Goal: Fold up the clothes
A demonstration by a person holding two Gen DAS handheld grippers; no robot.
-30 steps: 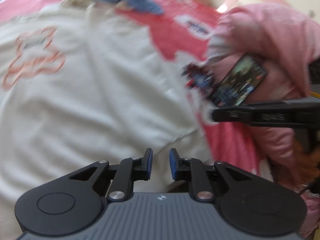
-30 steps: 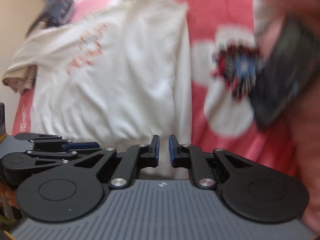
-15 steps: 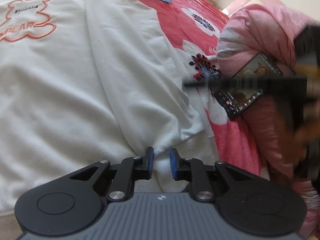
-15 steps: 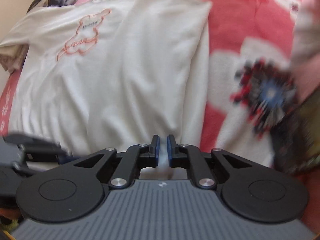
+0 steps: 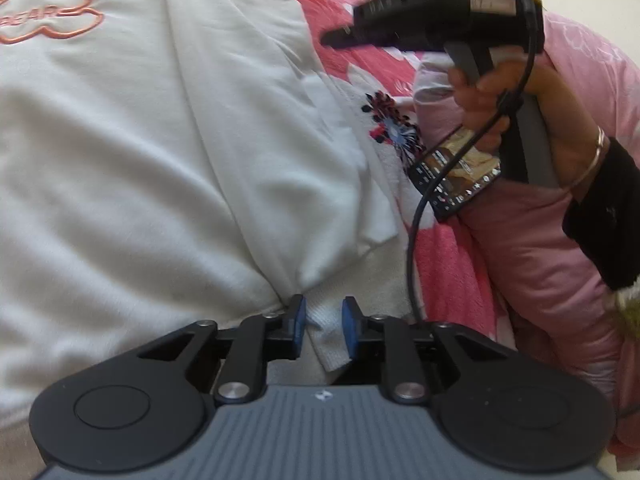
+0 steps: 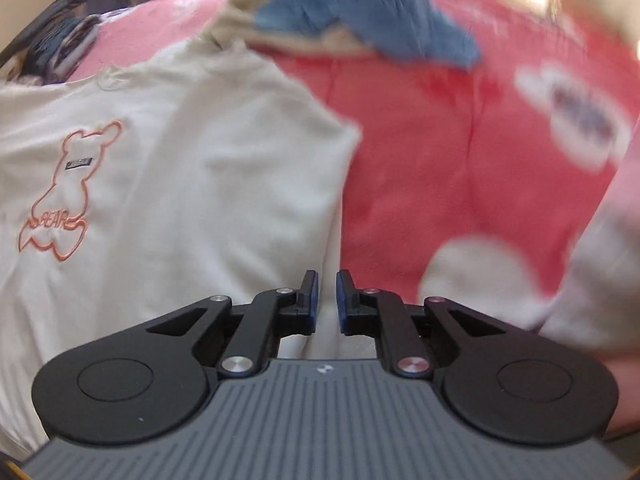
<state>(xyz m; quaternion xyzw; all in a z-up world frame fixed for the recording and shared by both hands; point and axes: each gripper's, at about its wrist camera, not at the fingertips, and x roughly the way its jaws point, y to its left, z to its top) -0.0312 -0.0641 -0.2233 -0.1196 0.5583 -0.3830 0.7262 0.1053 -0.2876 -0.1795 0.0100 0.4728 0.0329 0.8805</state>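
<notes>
My left tool [image 5: 323,330] has just been opening at the ribbed cuff [image 5: 326,332] of the white sweatshirt [image 5: 140,140] spread on the bed [image 6: 420,140], cuff between its pads but unclamped. My right tool [image 6: 325,298], nearly together and empty, has swung up along the sleeve, so I judge the sleeve fold hasn't begun.

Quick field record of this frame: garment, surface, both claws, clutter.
garment: white sweatshirt, orange bear outline print, lying flat
surface: red floral blanket
left claw: jaws just opening, ribbed cuff between the pads
right claw: nearly shut, nothing held, over the sweatshirt's edge
clutter: phone lit, on pink bedding; blue cloth at far end
</notes>
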